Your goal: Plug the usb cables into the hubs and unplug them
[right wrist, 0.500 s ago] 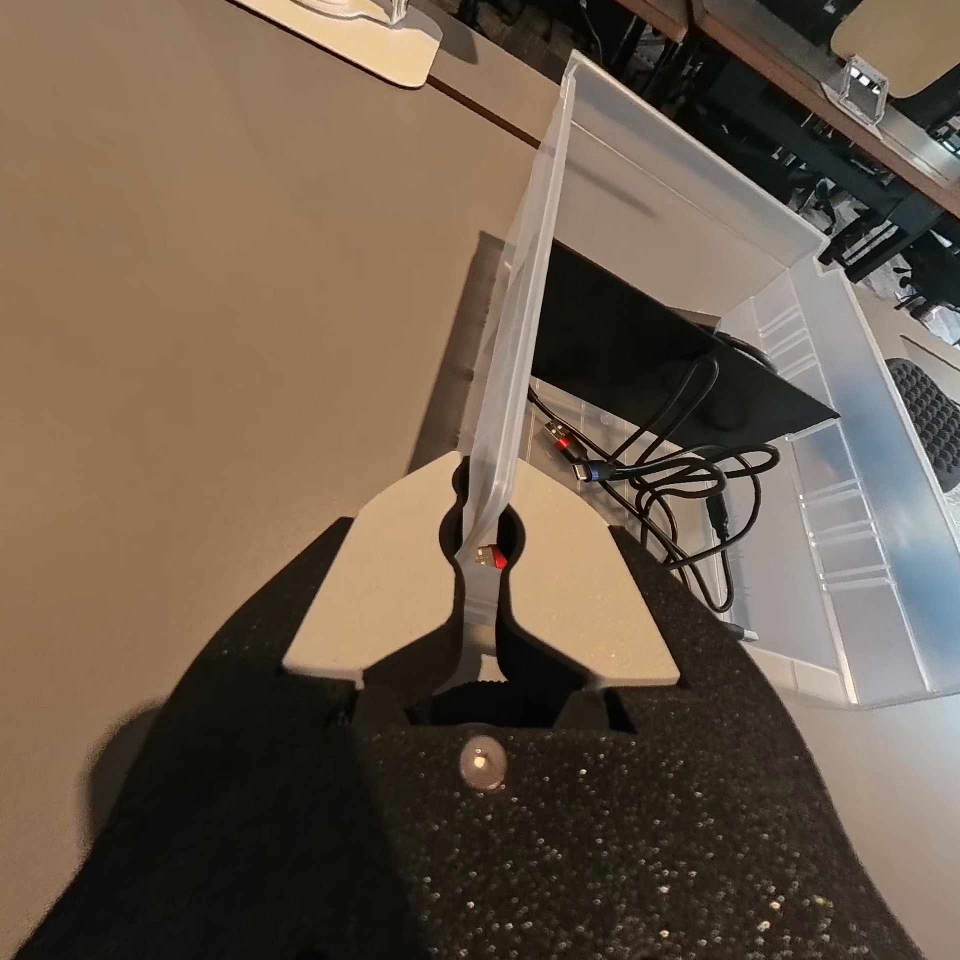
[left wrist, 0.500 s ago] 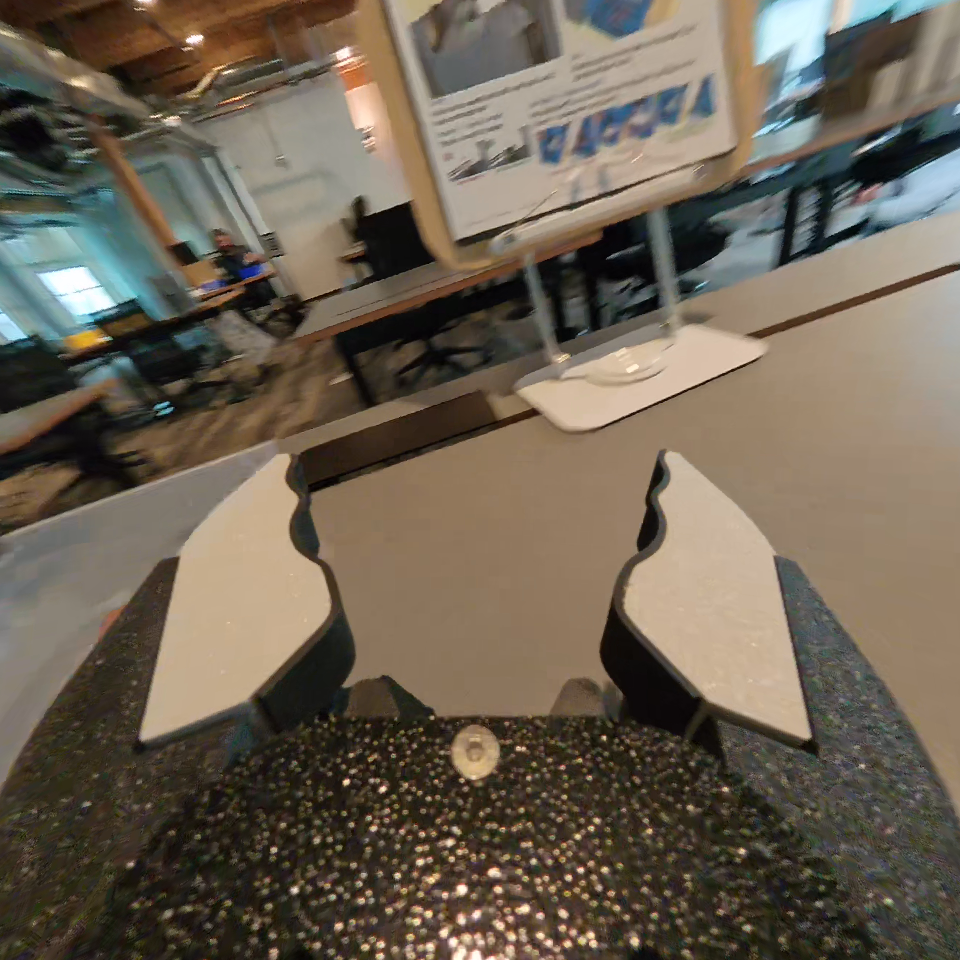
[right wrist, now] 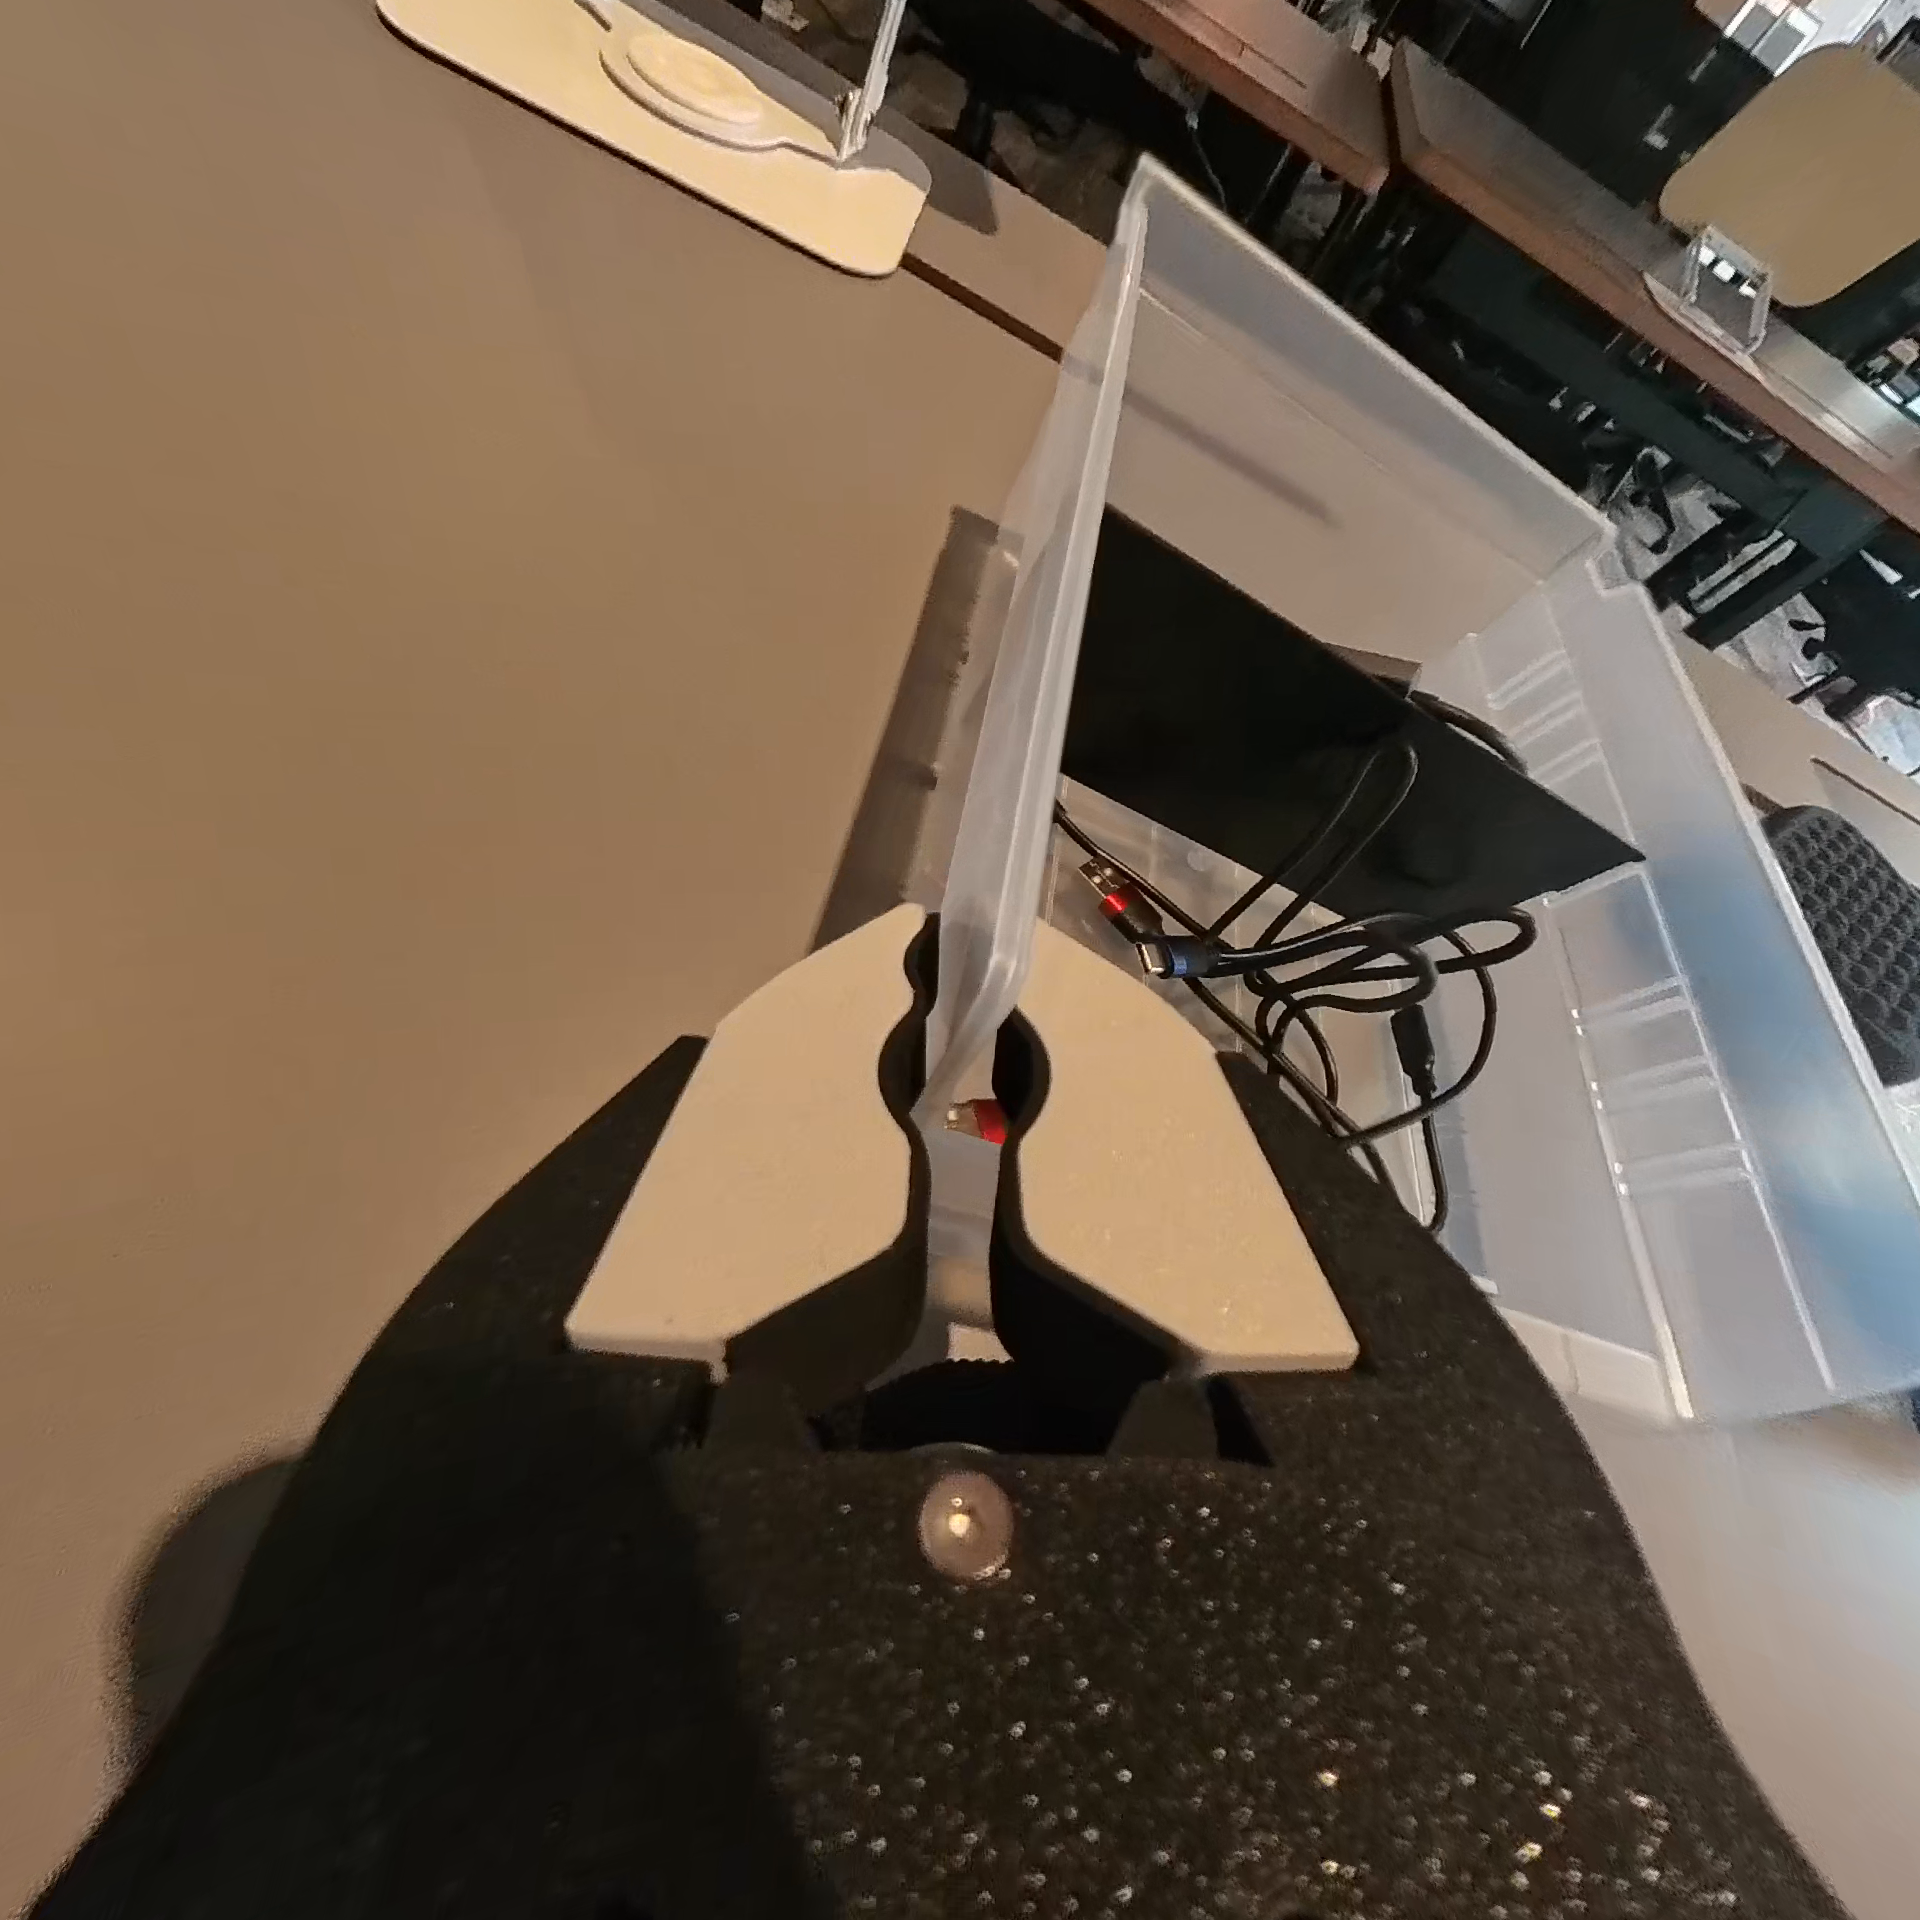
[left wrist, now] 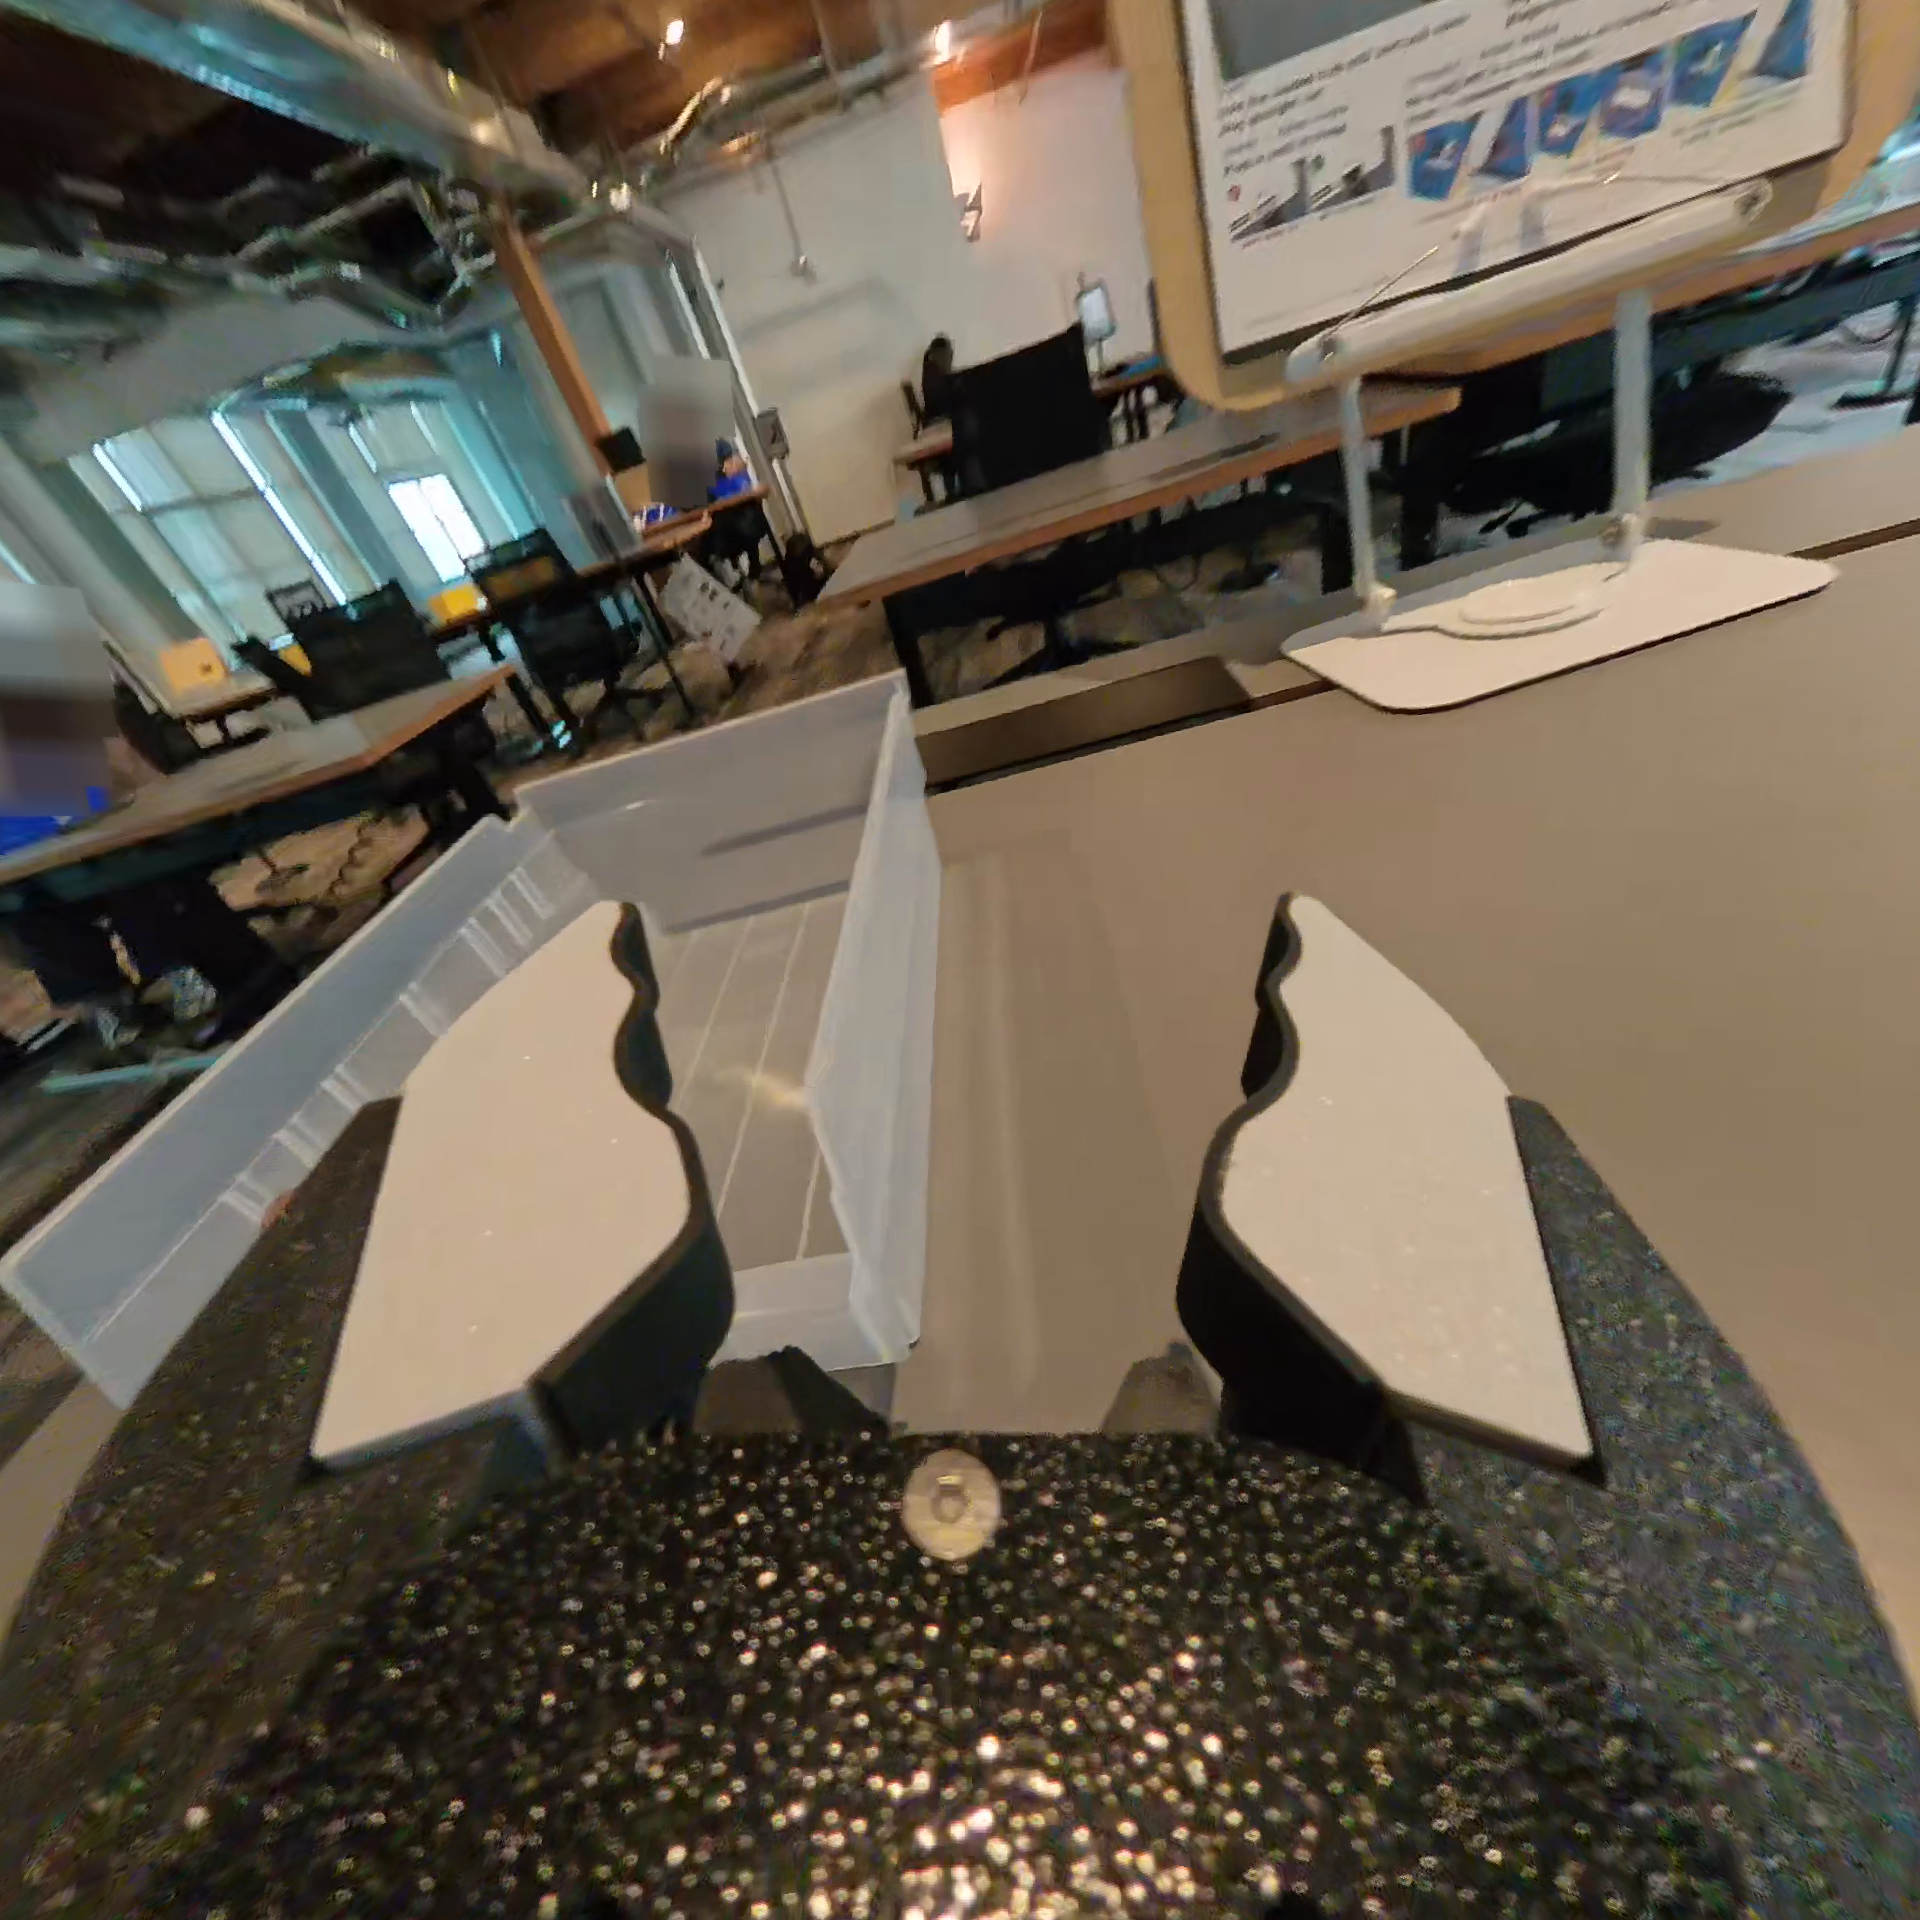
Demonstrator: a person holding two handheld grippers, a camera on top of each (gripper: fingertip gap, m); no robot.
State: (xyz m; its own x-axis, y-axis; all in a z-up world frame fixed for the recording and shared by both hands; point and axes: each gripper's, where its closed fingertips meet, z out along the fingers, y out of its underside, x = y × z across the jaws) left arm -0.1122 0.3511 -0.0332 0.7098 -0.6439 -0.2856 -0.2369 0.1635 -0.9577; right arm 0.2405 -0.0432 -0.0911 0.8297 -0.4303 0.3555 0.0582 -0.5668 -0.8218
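**A:** What has the right gripper [right wrist: 961, 1039] got? Its jaws are pinched nearly together on the thin wall of the translucent plastic bin [right wrist: 1049, 665], not on a cable.

**B:** Right — and the black USB cables [right wrist: 1340, 956] lie tangled on the bin floor just beyond that wall, with one red-collared plug [right wrist: 1112, 904] and a blue-collared one [right wrist: 1169, 958] near it. Another red plug [right wrist: 971, 1120] shows through the gap between the fingers.

**A:** The risk?

**B:** I'd judge that pulling on so thin a wall could flex it or slip it free, tipping the bin and sliding the cables into a worse knot.

**A:** And the left gripper [left wrist: 961, 1049]?

**B:** Spread wide, holding nothing, hovering over the bin's near corner and the grey table [left wrist: 1507, 987].

**A:** The hubs?

**B:** I can't pick one out — a black slab [right wrist: 1247, 717] in the bin hides whatever lies under it, and I can't tell what it is.
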